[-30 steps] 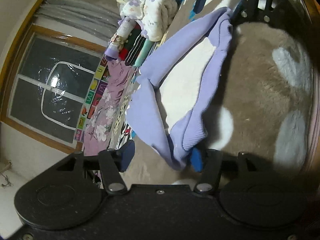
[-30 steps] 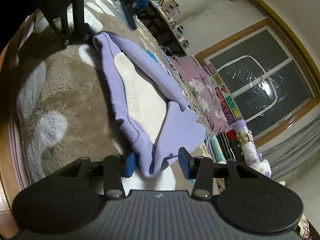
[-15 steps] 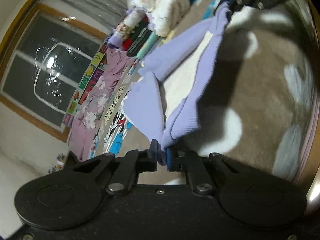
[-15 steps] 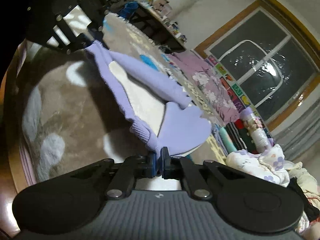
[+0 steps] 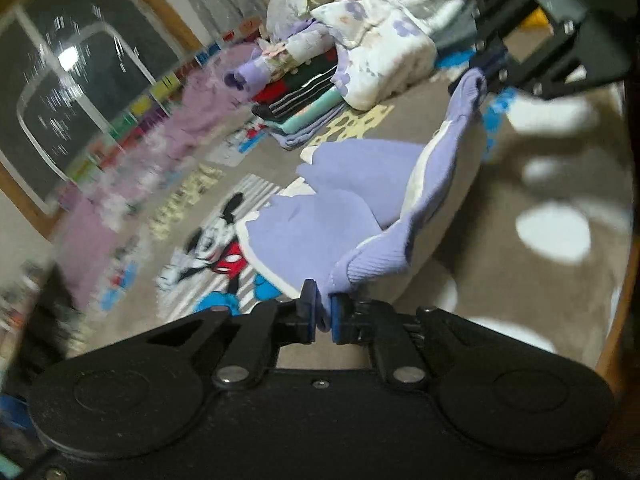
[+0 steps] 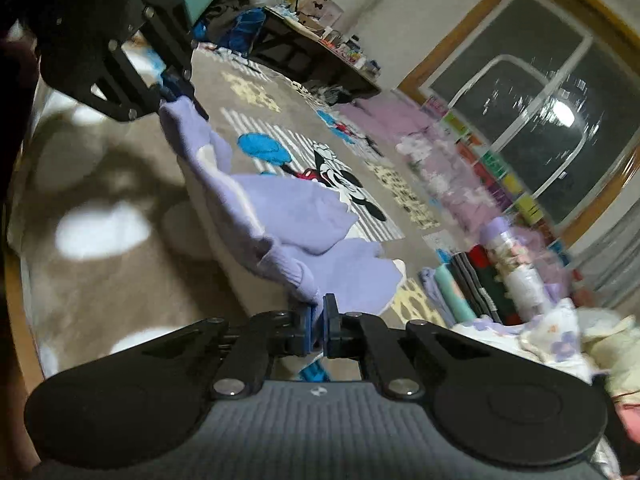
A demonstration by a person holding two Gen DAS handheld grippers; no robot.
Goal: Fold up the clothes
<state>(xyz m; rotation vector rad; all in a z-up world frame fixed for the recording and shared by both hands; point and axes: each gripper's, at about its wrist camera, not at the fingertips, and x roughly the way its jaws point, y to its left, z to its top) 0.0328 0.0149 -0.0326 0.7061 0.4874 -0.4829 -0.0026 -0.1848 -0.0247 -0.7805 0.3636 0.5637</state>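
A lavender sweater with a cream inside (image 5: 360,184) hangs stretched between my two grippers above the rug. My left gripper (image 5: 323,312) is shut on its ribbed hem corner. My right gripper (image 6: 317,320) is shut on the other ribbed corner (image 6: 288,268). In the left wrist view the right gripper (image 5: 494,74) shows at the top right pinching the far end. In the right wrist view the left gripper (image 6: 176,92) shows at the upper left. The sweater (image 6: 280,208) sags in the middle and its lower part drapes toward the rug.
A beige rug with white spots (image 5: 552,232) and a cartoon mouse print (image 5: 216,248) lies below. A stack of folded clothes (image 5: 304,104) and a floral bundle (image 5: 384,48) stand beyond. A dark window (image 6: 532,80) and a low cluttered table (image 6: 316,52) are at the back.
Both grippers closed on the sweater's hem corners and lifted it off the rug. The views tilted up toward the room, and the sweater now hangs taut between them.
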